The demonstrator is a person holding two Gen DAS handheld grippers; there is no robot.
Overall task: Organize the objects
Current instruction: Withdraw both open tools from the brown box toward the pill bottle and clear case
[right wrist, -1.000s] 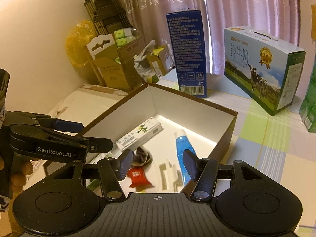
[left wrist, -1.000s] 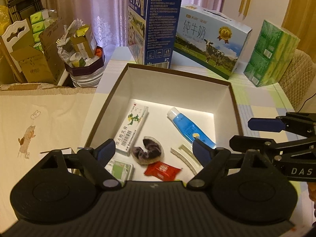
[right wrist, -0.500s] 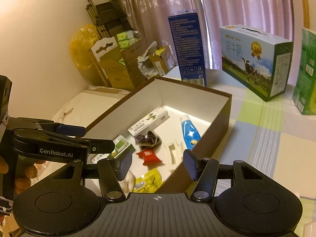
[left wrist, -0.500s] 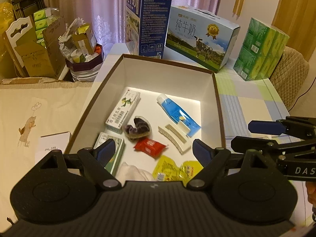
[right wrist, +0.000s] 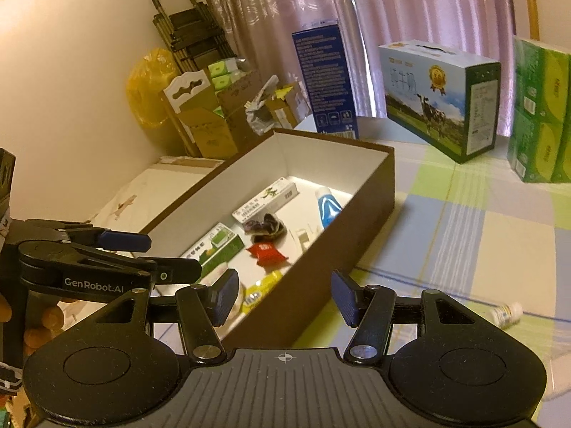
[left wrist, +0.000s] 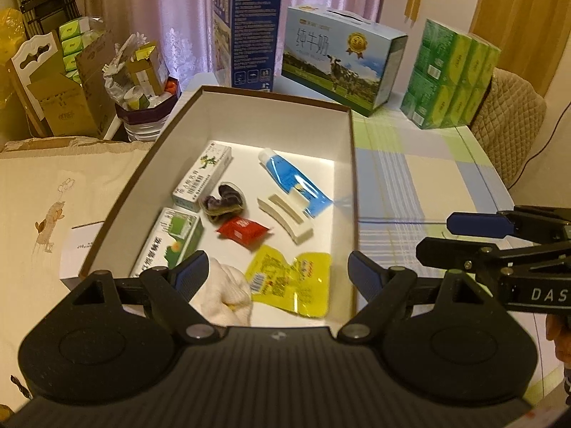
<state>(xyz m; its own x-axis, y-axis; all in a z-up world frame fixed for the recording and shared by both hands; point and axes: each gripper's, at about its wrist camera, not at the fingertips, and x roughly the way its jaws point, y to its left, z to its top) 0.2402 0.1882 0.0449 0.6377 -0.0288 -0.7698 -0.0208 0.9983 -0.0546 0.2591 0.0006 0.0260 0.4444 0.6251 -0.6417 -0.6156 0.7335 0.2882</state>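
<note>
Above box, both grippers (empty) spread

Brown outside and white inside on the box. Blue and white on the tube; red on the sachet; yellow on the pouch; white on the clip; dark purple on the scrunchie; cream on the cloth. Green-and-white print on the carton. Pastel green, blue and cream plaid on the tablecloth. Pink on the curtain. Bright green on the tissue pack.
</note>
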